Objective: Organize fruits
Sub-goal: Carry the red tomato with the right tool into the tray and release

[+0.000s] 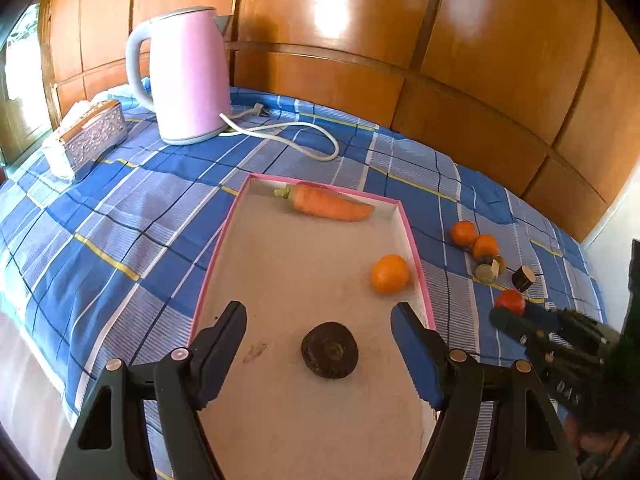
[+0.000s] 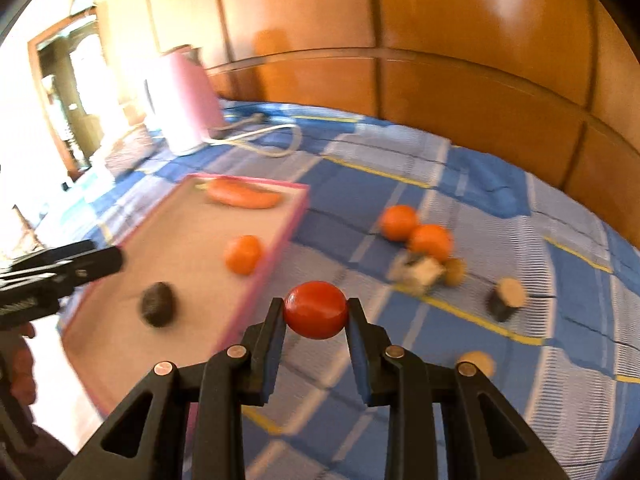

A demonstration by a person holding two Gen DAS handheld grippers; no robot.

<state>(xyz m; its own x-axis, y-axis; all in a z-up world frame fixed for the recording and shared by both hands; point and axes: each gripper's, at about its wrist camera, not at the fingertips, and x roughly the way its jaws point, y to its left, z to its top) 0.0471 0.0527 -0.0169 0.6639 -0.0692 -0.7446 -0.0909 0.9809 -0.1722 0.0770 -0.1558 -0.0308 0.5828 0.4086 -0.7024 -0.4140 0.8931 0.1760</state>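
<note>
A pink-rimmed tray [image 1: 414,236] lies on the blue plaid cloth and holds a carrot [image 1: 328,204], an orange [image 1: 389,274] and a dark round fruit [image 1: 330,350]. My left gripper [image 1: 320,344] is open above the tray's near end, its jaws either side of the dark fruit, empty. My right gripper [image 2: 316,316] is shut on a red tomato [image 2: 315,310], held above the cloth right of the tray [image 2: 280,236]. In the left wrist view the tomato [image 1: 510,301] shows at the right gripper's tip. Two oranges [image 2: 416,232] lie on the cloth beyond.
A pink kettle [image 1: 186,76] with a white cord [image 1: 288,136] stands at the back left, beside a silver tissue box [image 1: 90,136]. Several brown cut pieces [image 2: 506,294] lie on the cloth at right. A wooden panel wall [image 1: 400,40] runs behind.
</note>
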